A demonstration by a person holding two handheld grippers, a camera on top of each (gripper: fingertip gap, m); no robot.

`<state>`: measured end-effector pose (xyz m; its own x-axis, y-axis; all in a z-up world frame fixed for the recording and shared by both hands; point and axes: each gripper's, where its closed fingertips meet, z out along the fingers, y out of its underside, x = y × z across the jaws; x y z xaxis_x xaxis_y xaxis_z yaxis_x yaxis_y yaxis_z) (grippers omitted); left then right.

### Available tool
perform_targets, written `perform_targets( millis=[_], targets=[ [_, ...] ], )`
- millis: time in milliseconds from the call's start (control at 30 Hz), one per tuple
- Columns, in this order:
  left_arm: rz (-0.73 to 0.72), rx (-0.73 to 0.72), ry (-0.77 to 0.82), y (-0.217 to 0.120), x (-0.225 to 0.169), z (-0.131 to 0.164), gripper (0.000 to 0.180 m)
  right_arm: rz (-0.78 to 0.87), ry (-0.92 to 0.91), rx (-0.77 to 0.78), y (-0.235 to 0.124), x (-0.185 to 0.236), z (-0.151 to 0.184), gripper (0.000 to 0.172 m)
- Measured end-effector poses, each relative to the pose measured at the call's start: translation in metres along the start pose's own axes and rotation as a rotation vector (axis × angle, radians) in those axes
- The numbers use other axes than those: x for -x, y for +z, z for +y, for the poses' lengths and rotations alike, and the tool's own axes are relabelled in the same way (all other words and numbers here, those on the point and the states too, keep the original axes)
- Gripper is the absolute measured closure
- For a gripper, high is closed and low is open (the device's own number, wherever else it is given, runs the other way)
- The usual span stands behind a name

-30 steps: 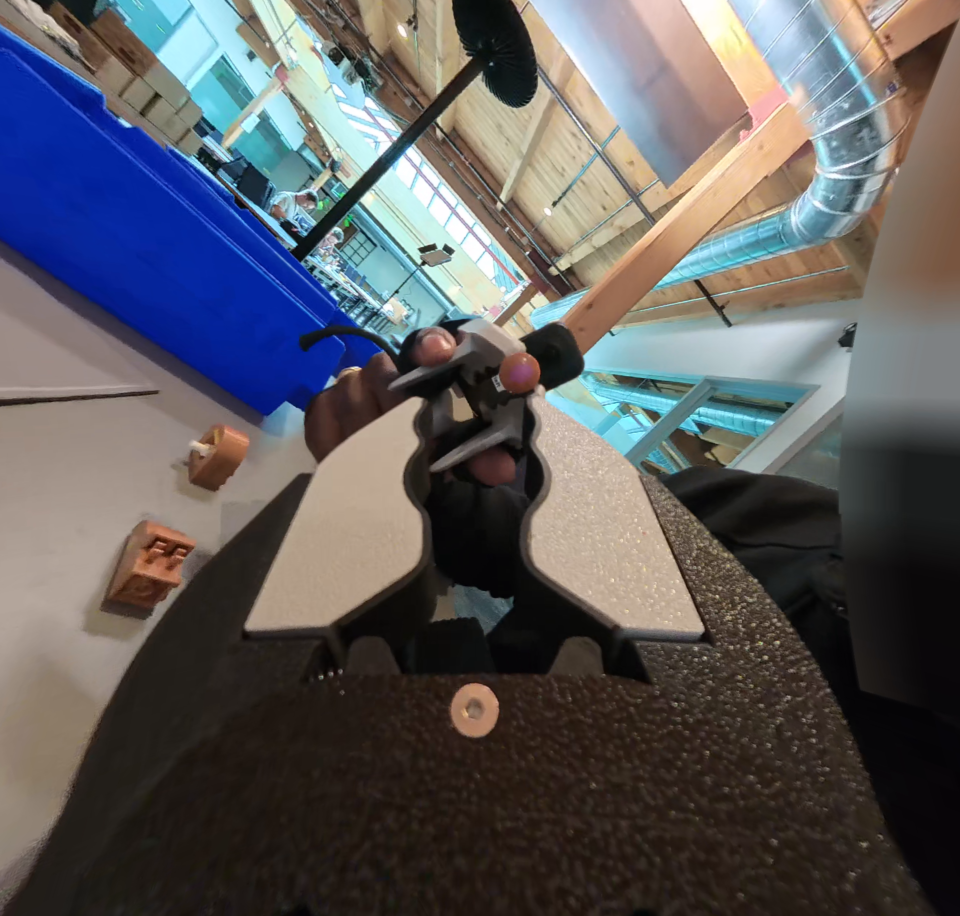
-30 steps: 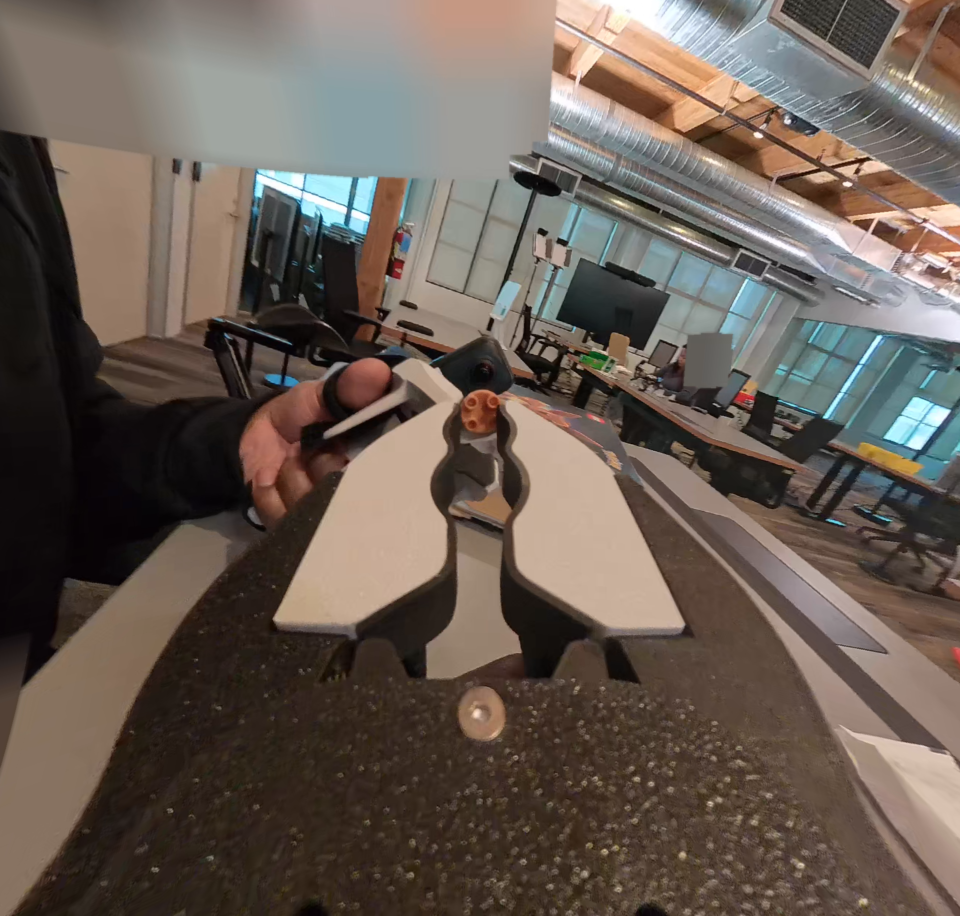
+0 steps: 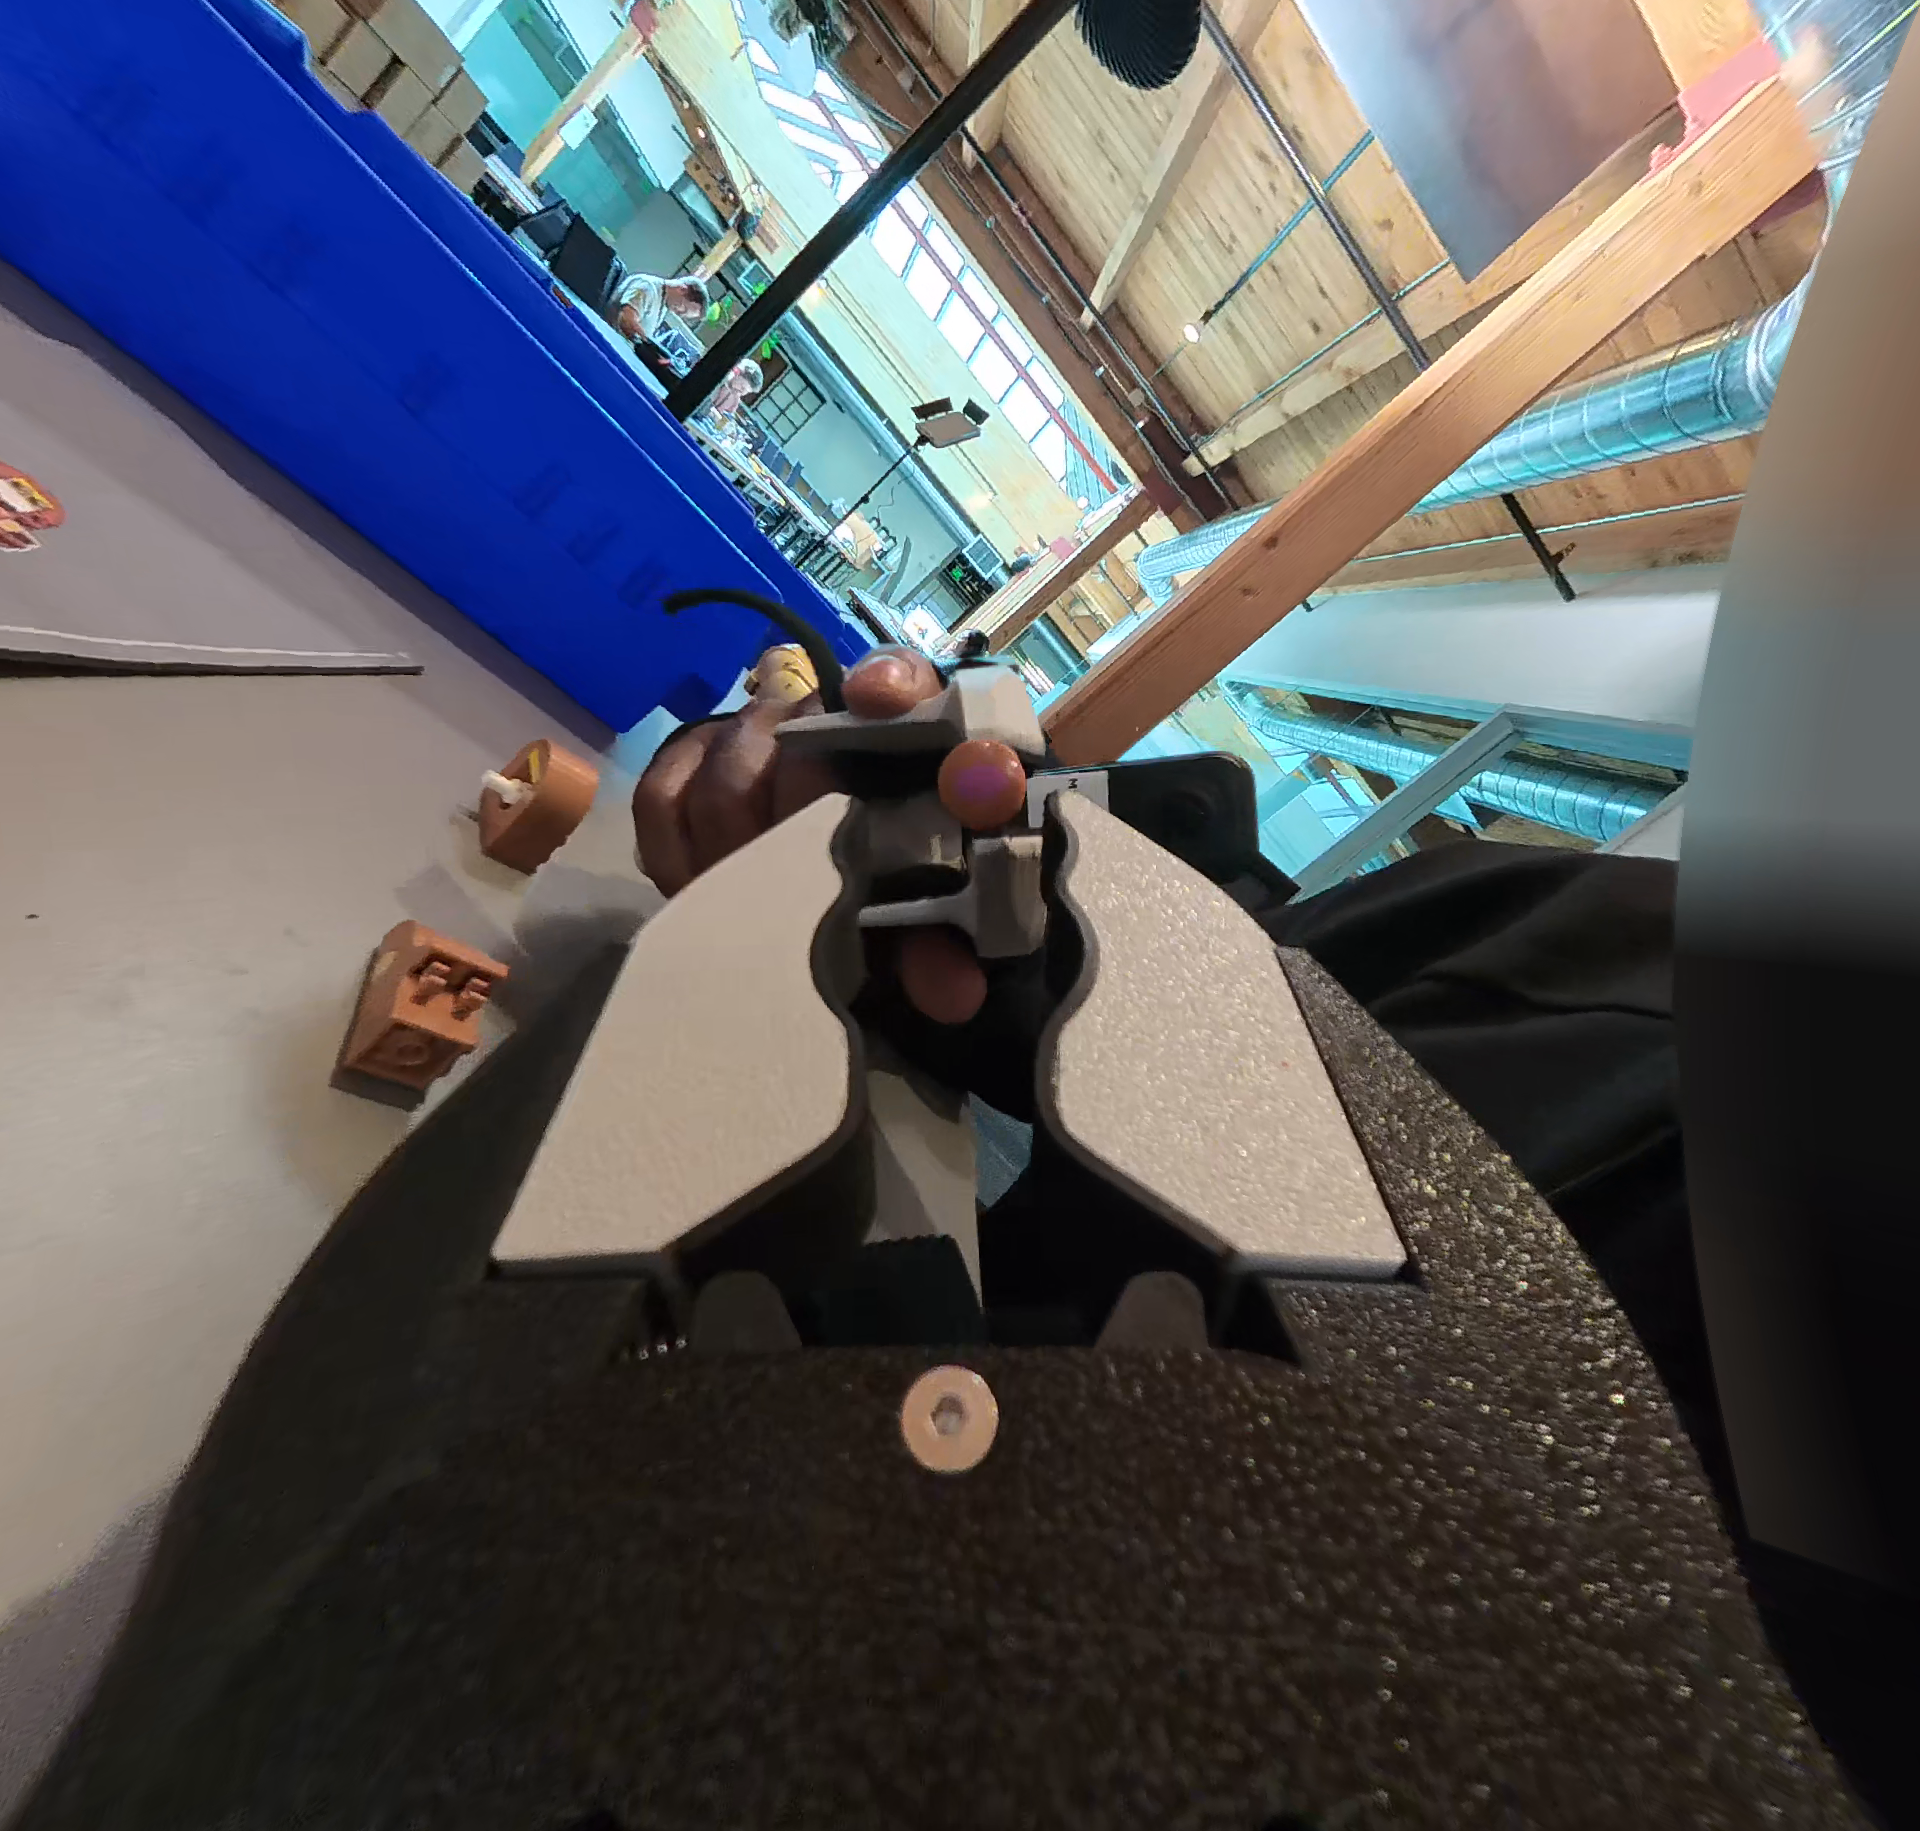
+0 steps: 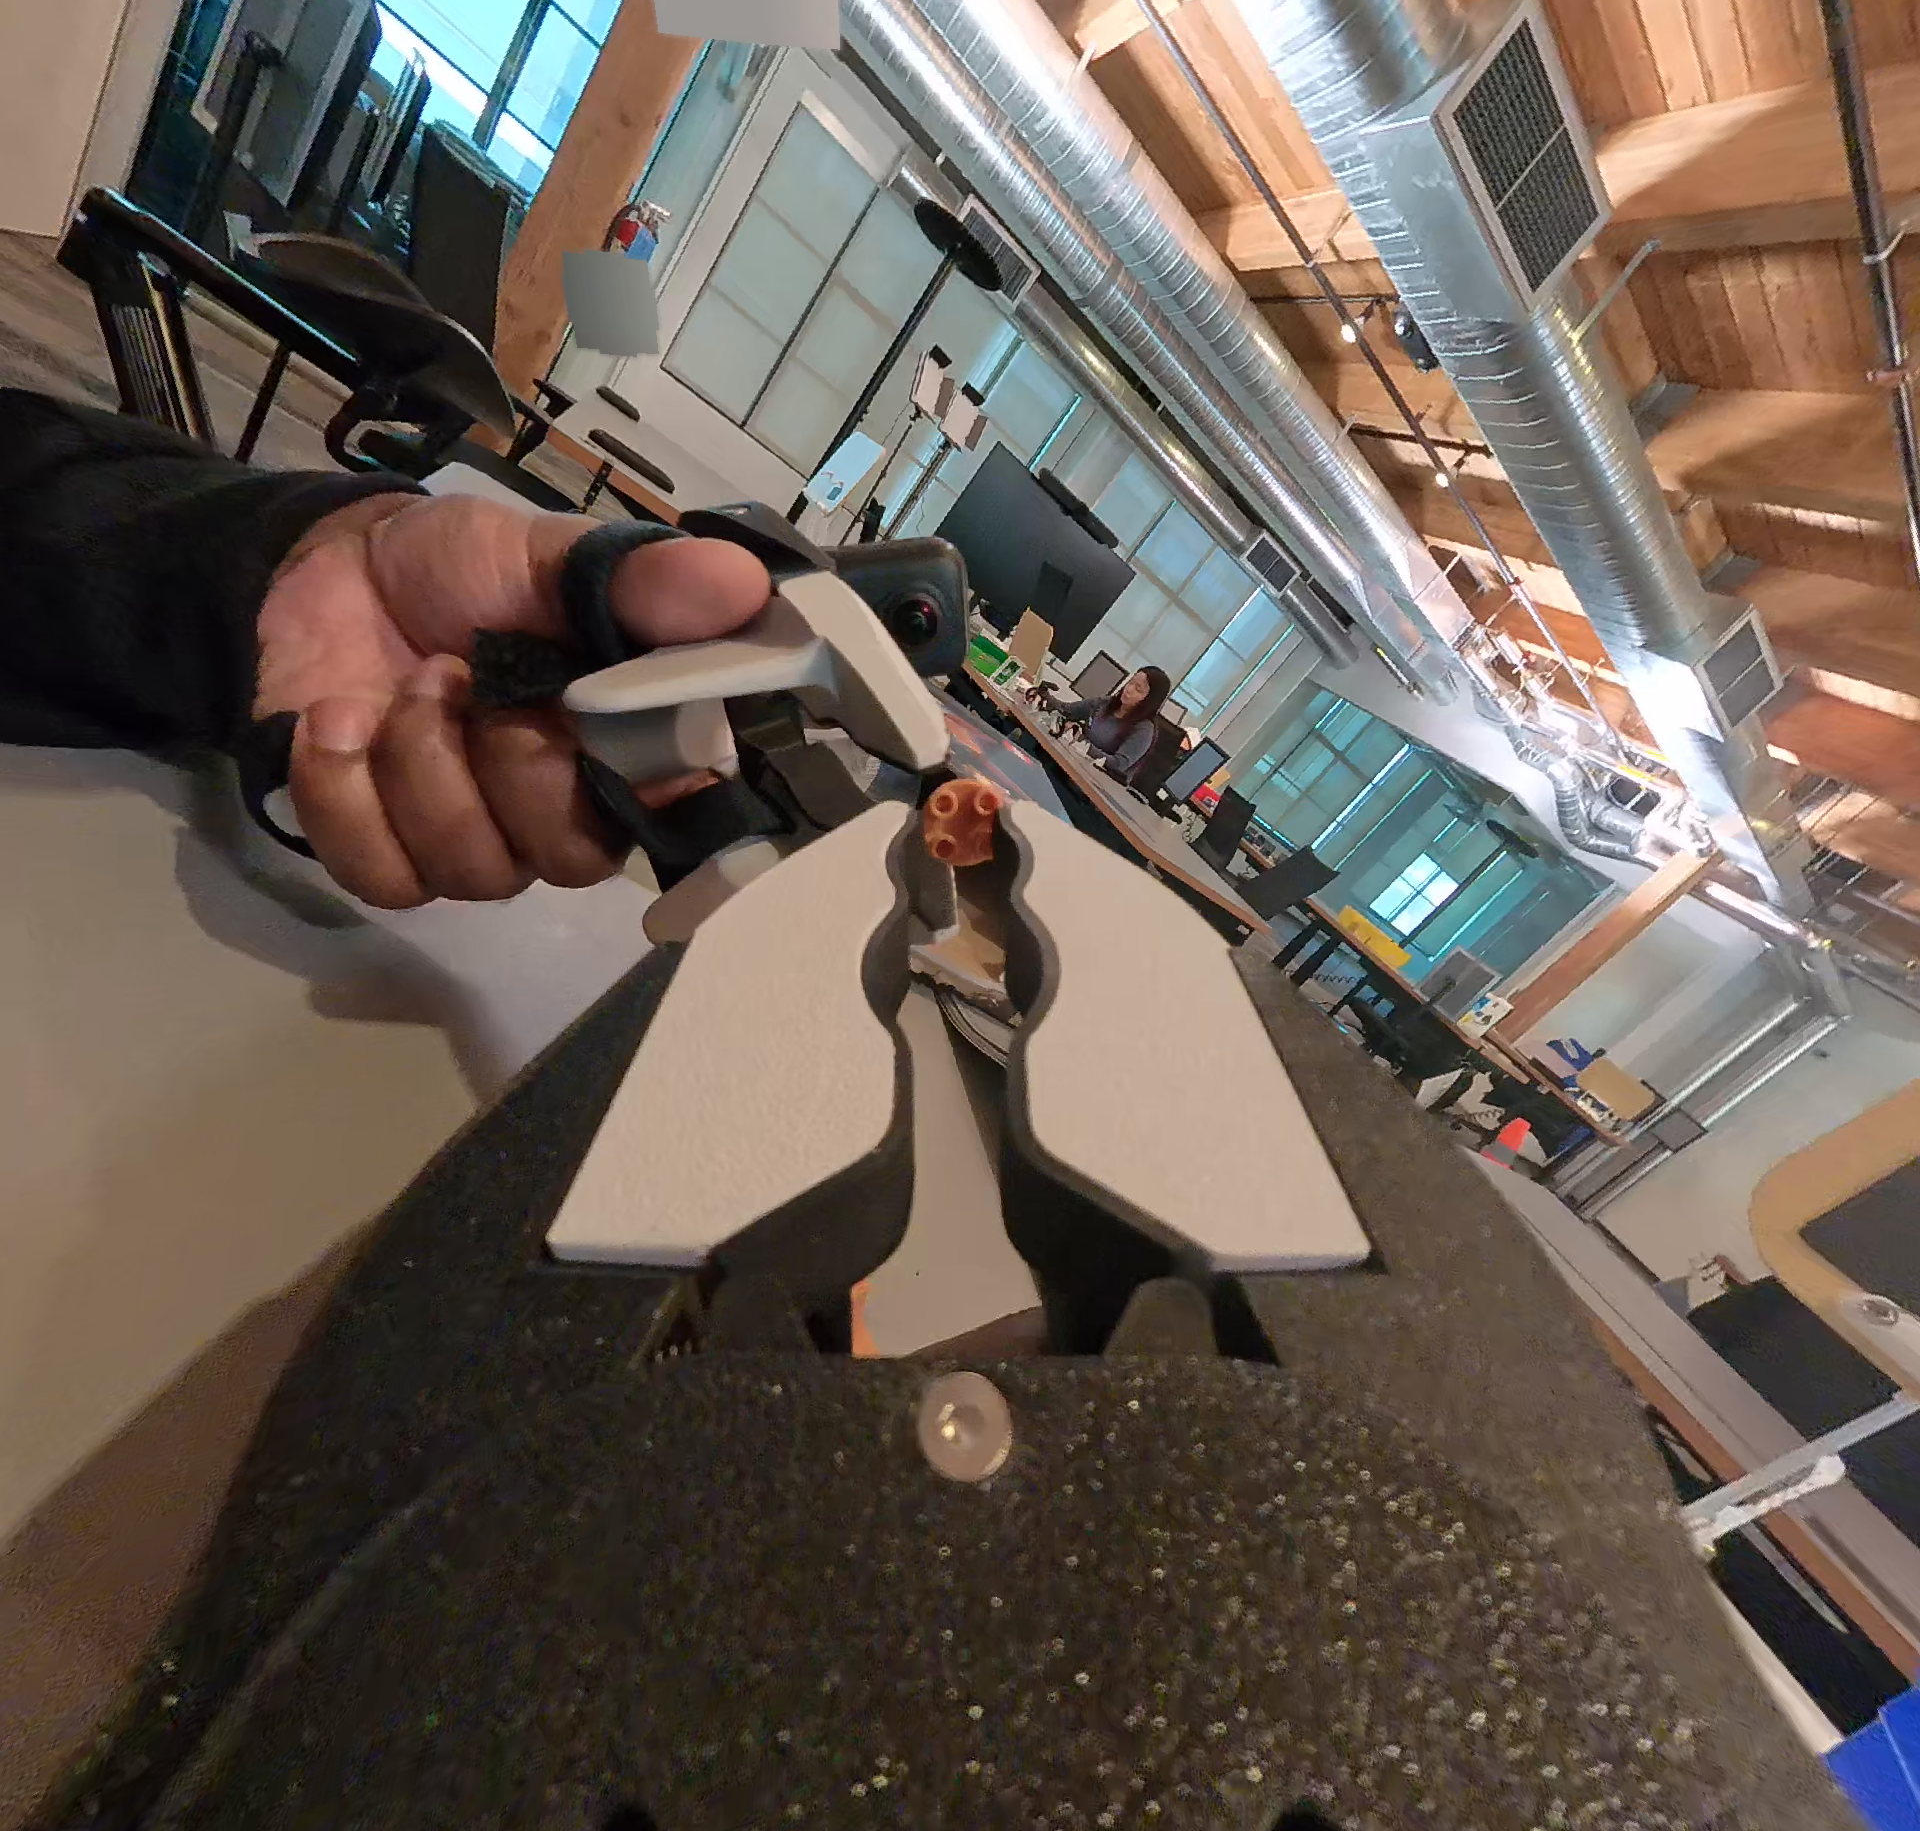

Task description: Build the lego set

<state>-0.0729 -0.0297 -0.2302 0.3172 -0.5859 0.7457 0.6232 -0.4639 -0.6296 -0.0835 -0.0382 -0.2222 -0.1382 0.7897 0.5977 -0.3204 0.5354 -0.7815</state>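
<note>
Round brown block [image 3: 535, 805] and square brown block [image 3: 426, 1002] are noted on table [image 3: 156, 898], left of L gripper [image 3: 945, 825], jaws part-open, nothing gripped. R gripper [image 4: 956, 820] is clamped on small studded brown piece [image 4: 951, 834], held mid-air. Piece judged light, rigid, slick; best gripped at sides.

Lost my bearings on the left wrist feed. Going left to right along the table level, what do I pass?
Square brown block → round brown piece with a white peg → hand on the other gripper → small round brown piece at the left gripper fingertips → black sleeve.
</note>
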Motion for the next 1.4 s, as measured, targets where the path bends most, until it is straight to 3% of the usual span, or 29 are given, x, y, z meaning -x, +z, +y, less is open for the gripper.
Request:
perform_targets(
  millis=[367, 833, 1000, 1133, 1400],
  targets=[
    [0.106, 0.031, -0.027, 0.001, -0.015, 0.006, 0.154, -0.038, -0.063, -0.022, -0.004, 0.008, -0.01, 0.159],
    [0.098, 0.054, 0.029, 0.0, -0.016, 0.011, 0.166, -0.083, -0.081, 0.01, -0.004, 0.017, -0.008, 0.155],
    [-0.002, 0.054, 0.143, -0.011, -0.008, 0.003, 0.166, -0.16, 0.061, 0.188, -0.004, 0.021, 0.015, 0.141],
    [-0.233, 0.096, 0.348, -0.038, 0.013, -0.011, 0.166, -0.221, 0.072, 0.398, -0.012, 0.007, 0.041, 0.144],
    [-0.297, 0.137, 0.405, -0.05, 0.021, -0.011, 0.165, -0.696, -0.048, 0.897, -0.045, 0.012, 0.118, 0.142]
  ],
)
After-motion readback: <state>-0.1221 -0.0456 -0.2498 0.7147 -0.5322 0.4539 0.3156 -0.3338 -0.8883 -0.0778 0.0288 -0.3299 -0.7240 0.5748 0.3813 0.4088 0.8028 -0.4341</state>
